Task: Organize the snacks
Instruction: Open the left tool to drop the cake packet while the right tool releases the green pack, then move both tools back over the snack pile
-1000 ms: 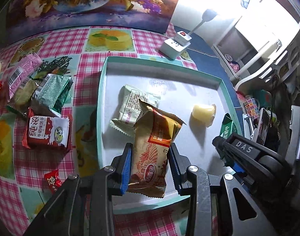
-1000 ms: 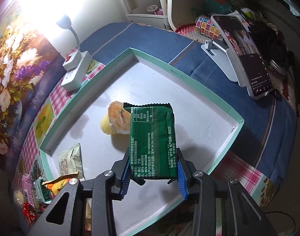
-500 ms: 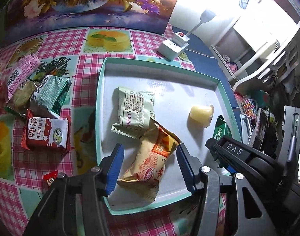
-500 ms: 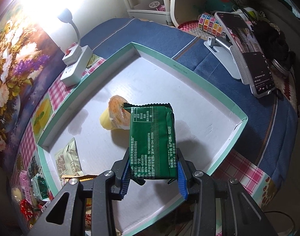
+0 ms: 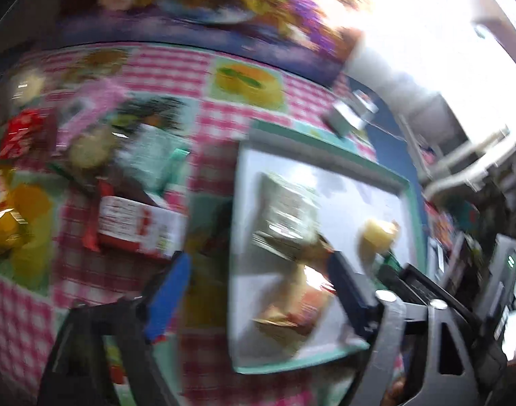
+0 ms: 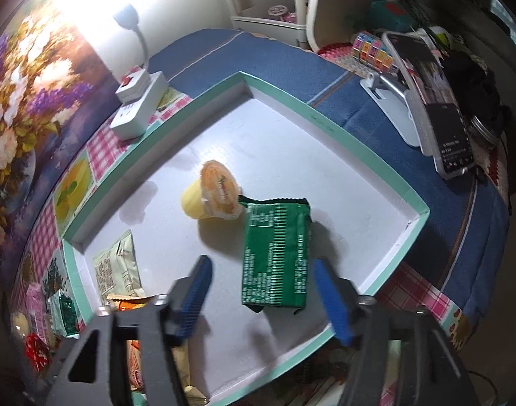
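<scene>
- My biggest landmark is the table, blue cloth on one part, pink check with fruit panels on the other
- On it I see the tray, white floor with a teal rim, filling most of my right view
- My right gripper hangs over the tray's near edge, its jaws opening; the green packet lies flat on the tray floor between them, and neither pad touches it
- My left gripper shows in a badly blurred view, jaws opening wide and nothing pinched; one finger is over the checked cloth, the other over the tray
- The orange packet lies in the tray by that second finger
- A pale packet lies beside it against the tray's wall
- The jelly cup lies tipped on its side mid-tray, its lid just beside the green packet's top corner
- More snacks sit loose on the checked cloth outside the tray
</scene>
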`<state>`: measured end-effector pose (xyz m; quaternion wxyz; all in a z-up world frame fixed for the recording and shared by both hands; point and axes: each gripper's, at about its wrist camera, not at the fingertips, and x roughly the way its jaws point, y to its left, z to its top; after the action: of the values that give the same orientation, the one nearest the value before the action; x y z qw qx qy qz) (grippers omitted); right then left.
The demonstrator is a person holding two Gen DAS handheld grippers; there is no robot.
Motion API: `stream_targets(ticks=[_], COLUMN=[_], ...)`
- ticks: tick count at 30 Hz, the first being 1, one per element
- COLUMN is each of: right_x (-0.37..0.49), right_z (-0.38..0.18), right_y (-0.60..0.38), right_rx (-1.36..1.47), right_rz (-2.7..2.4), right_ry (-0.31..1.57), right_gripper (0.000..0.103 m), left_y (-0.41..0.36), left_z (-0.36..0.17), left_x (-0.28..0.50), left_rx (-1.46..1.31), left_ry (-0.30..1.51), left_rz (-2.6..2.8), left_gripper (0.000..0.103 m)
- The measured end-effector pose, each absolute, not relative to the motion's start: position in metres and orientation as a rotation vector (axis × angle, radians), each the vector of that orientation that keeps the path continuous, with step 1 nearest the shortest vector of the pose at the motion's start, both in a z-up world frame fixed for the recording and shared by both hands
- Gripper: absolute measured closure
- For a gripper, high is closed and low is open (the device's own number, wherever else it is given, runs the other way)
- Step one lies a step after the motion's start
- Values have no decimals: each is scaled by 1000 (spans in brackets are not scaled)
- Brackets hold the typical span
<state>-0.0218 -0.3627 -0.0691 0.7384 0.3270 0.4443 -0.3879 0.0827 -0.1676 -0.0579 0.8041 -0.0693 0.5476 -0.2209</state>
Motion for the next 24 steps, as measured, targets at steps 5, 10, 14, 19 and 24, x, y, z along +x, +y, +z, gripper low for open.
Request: stream_targets(ticks=[5, 10, 14, 19, 24], right_x=[-15, -10, -6, 2, 20], right_z=[-66, -64, -57, -42, -27], right_y=[-357, -351, -344, -329, -295], right_rx=[664, 635, 600, 543, 428], right_rz=[-831, -805, -784, -700, -550], right_ry=[975, 975, 948, 885, 820], right_gripper=[19, 9, 0, 0, 0], left_y=[-131, -92, -72, -47, -33], left_z=[-63, -70, -72, -74, -66], left_x=[98, 106, 110, 114, 112], left_rx=[-170, -219, -223, -265, -209], left_ry=[1158, 1150, 1146, 1156, 1105], left_rz=[-276, -111, -20, 75, 145], left_gripper=[13, 4, 4, 4, 4])
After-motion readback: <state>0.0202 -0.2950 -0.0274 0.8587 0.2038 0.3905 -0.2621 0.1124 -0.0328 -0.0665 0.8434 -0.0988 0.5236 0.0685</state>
